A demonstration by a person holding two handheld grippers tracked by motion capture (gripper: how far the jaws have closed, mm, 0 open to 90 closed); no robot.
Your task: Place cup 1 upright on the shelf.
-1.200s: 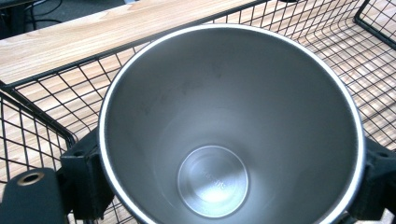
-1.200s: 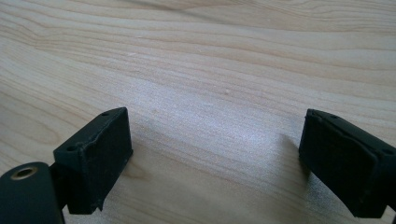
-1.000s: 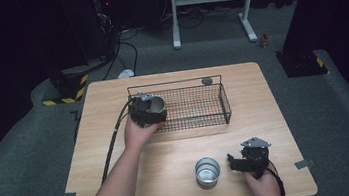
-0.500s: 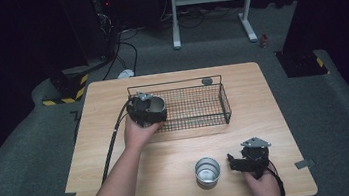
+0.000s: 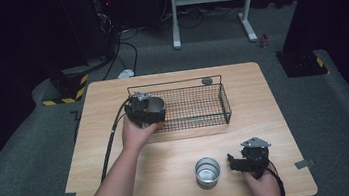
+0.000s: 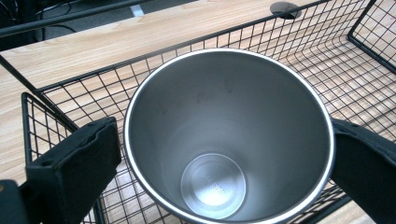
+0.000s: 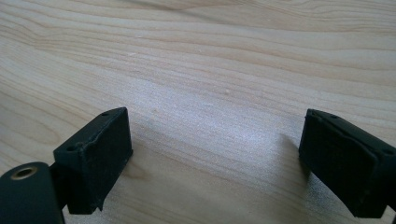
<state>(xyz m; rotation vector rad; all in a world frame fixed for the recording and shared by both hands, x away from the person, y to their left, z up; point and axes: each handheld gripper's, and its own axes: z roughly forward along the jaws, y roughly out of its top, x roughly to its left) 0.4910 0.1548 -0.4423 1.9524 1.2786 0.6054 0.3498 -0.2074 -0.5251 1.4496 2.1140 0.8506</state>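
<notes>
Steel cups two (image 5: 155, 105) (image 5: 207, 171), wire basket one (image 5: 198, 106), tongs two (image 5: 150, 112) (image 5: 235, 164)

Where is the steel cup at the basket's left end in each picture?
High view: the steel cup stands at the left end of the wire basket, between the jaws of the left hand-held gripper, which have just been opening.
Left gripper view: the steel cup sits in the centre, over the wire basket's mesh.
Right gripper view: bare wooden table between the right hand-held gripper jaws.
Shared landmark: the wooden table.
</notes>
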